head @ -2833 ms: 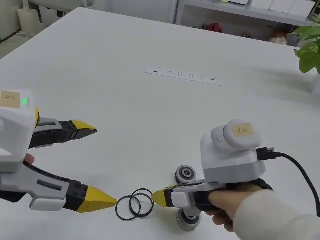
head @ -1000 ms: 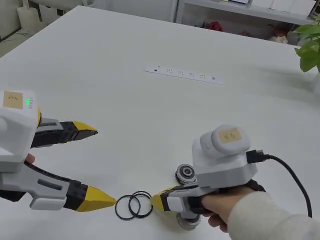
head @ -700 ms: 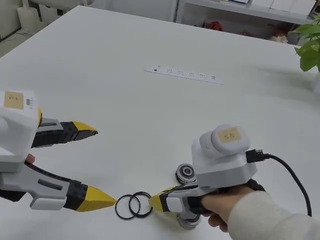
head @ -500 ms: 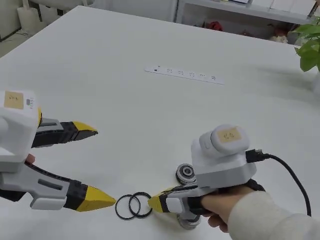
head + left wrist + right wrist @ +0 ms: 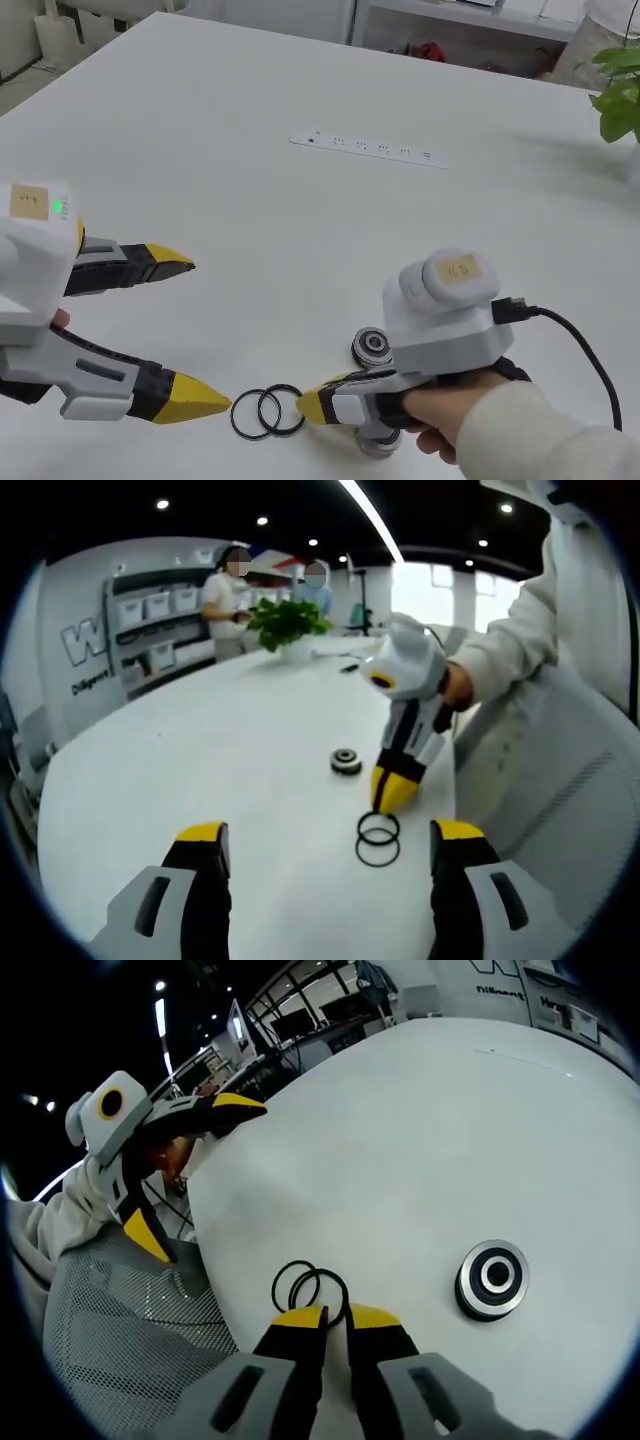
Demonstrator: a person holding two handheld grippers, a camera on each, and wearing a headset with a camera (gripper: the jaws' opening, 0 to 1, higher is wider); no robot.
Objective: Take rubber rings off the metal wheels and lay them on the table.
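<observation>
Your right gripper [image 5: 336, 1318] has its yellow-tipped jaws drawn together, with only a thin slit between them and nothing held. Just ahead of those tips lie two black rubber rings [image 5: 310, 1285]. They are thin loops lying flat on the white table [image 5: 420, 1130], one overlapping the other. Whether the tips touch the nearer loop cannot be told. Off to one side, apart from the rings, sits a metal wheel [image 5: 492, 1278] lying flat, with a dark rim round a bright hub.

Your left gripper [image 5: 328, 835] is spread wide and holds nothing. Its own view looks between the jaws at the rings [image 5: 377, 838], the right gripper's tip pointing down at them, and the wheel [image 5: 346, 761] beyond.

The head view adds what neither gripper view gives — a second wheel [image 5: 375, 442], half hidden under the right gripper [image 5: 312, 403] and your hand [image 5: 440, 415]. There the rings [image 5: 266, 410] lie between the right tip and the lower jaw of the left gripper [image 5: 190, 332], and the first wheel [image 5: 372, 346] stands just behind the right gripper. A power strip [image 5: 367, 150] lies farther up the table [image 5: 300, 220].

The left gripper view alone shows a potted plant [image 5: 285, 620] and shelves of bins [image 5: 155, 605] — what is in them cannot be made out.
</observation>
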